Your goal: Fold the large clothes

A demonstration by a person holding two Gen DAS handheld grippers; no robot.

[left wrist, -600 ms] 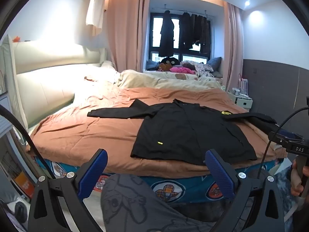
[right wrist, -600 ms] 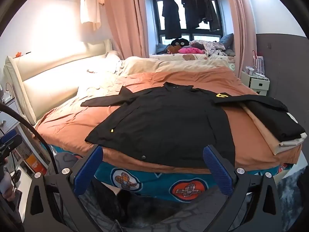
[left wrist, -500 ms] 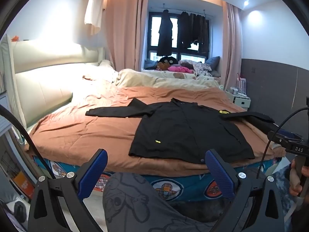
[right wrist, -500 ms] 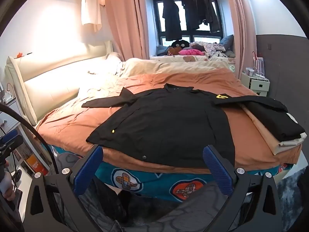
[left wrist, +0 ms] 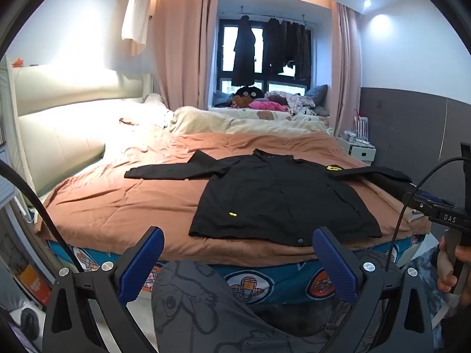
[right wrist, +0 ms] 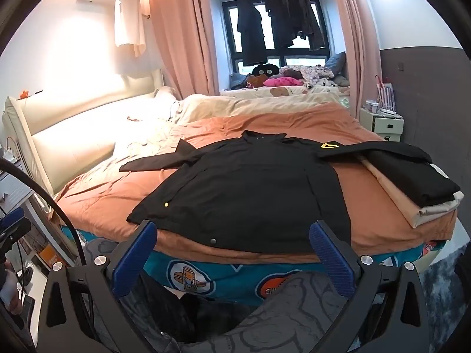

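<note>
A black long-sleeved shirt (left wrist: 279, 197) lies spread flat, front up, on the orange-brown bed cover (left wrist: 123, 203). One sleeve stretches left; the other lies over a stack at the right. It also shows in the right wrist view (right wrist: 250, 185). My left gripper (left wrist: 238, 261) is open and empty, held off the bed's near edge, short of the hem. My right gripper (right wrist: 232, 256) is open and empty, also just short of the hem. The right gripper's body (left wrist: 441, 211) shows at the right edge of the left wrist view.
A stack of folded clothes (right wrist: 412, 182), black on beige, sits on the bed's right side. A cream headboard (right wrist: 73, 123) runs along the left. A white nightstand (right wrist: 382, 123) stands at the far right. My knee in grey printed trousers (left wrist: 200, 303) is below the grippers.
Both grippers have drifted slightly; the view of the bed shifts a little. Both stay open and empty. The shirt has not moved.
</note>
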